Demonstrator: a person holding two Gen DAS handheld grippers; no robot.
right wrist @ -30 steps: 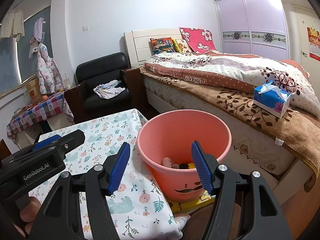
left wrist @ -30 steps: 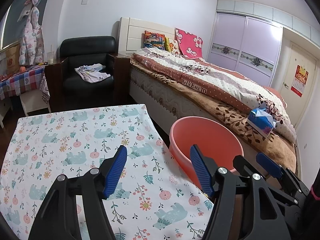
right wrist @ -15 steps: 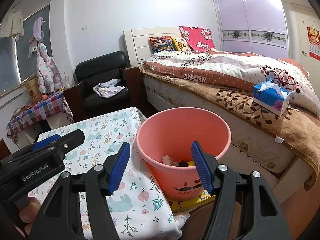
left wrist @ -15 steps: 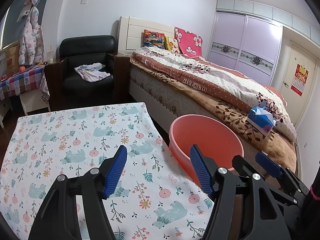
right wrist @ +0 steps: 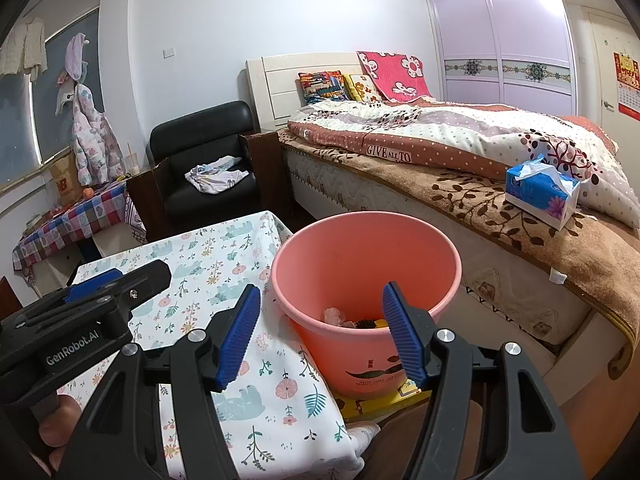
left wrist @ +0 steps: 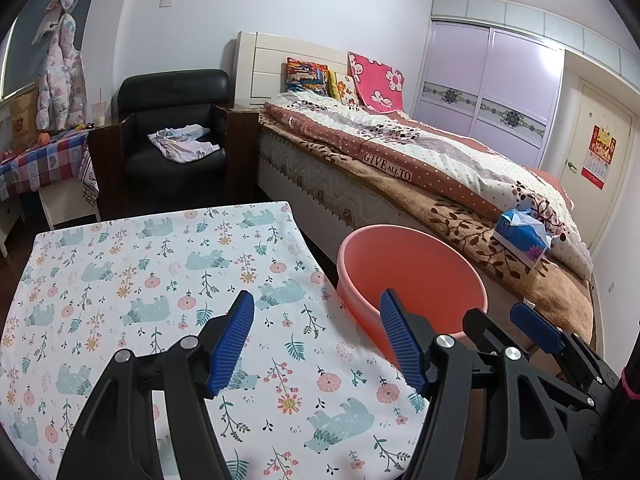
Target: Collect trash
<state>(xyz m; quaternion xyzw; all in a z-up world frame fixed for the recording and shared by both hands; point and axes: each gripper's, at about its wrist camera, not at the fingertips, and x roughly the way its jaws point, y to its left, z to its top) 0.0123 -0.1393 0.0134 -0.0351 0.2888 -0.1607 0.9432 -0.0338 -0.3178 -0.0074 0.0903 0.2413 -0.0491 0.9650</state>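
Barely shifted, pink bin (right wrist: 366, 276) beyond gaping right tongs (right wrist: 318, 334)

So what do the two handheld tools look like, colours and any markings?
Both look alike: the left tool and right tool have black frames with silver screw heads and two fingers faced with ribbed blue pads. Seen from the right wrist view, the left one's body bears white "GenRobot.AI" lettering and a blue insert.

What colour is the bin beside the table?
Salmon pink bin, with a dark moustache print on its front; clearest in the right wrist view.
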